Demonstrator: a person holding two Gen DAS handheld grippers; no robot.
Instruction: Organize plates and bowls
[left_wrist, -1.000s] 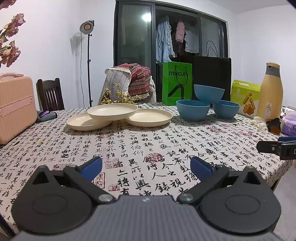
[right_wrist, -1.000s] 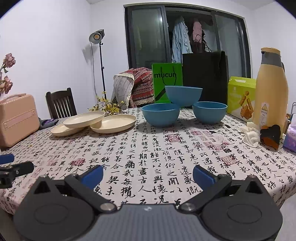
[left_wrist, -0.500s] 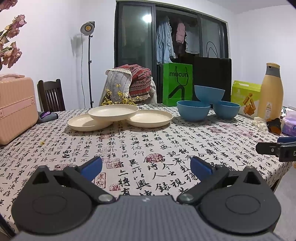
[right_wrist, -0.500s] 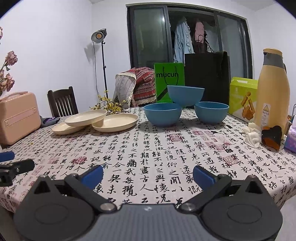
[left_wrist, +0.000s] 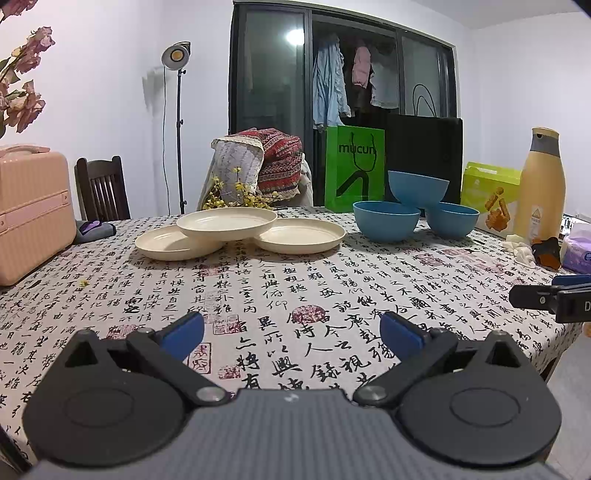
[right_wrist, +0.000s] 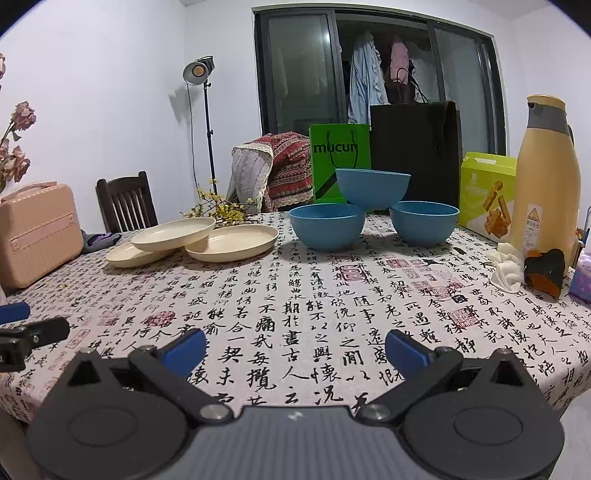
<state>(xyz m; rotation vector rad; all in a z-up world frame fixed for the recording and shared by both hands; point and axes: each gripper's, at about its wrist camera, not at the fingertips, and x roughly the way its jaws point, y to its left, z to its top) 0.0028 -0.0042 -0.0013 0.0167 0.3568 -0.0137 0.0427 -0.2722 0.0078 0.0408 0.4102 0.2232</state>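
Both tongs — left tongs (left_wrist: 291, 332) and right tongs (right_wrist: 295, 349) — stand wide and empty, near. Plates (left_wrist: 226, 222) far left, bowls (right_wrist: 372, 188) far right, piled loosely — approach step; next, reach forward.

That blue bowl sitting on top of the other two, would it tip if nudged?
Probably. The top bowl bridges the rims of two lower bowls, so a sideways push could tilt it off. It looks stiff, matte and likely light plastic, so probably not fragile.
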